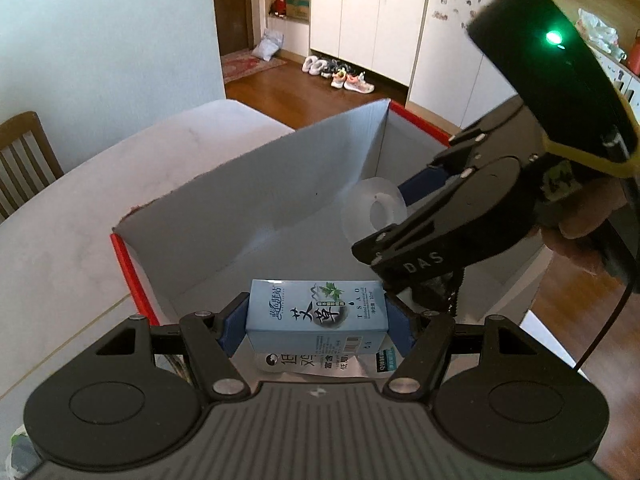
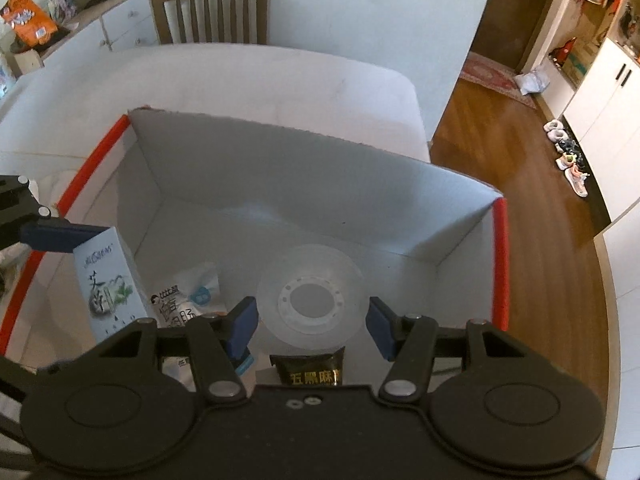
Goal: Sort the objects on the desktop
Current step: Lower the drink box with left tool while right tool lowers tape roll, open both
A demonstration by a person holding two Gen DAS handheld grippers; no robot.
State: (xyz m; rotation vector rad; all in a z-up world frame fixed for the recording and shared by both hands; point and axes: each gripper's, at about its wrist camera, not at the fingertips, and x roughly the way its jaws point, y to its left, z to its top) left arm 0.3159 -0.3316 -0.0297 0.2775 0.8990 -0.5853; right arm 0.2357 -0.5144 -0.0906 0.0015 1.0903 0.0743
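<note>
On a white table (image 2: 280, 76), inside a red-edged box (image 2: 280, 184): left tongs (image 1: 318, 316) pinching a small blue carton (image 1: 316, 312); right tongs (image 2: 312, 322) spread around a clear tape roll (image 2: 310, 300).

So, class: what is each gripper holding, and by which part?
Left gripper clamps the pale blue carton across its two narrow ends. Right gripper holds nothing, jaws open.
</note>
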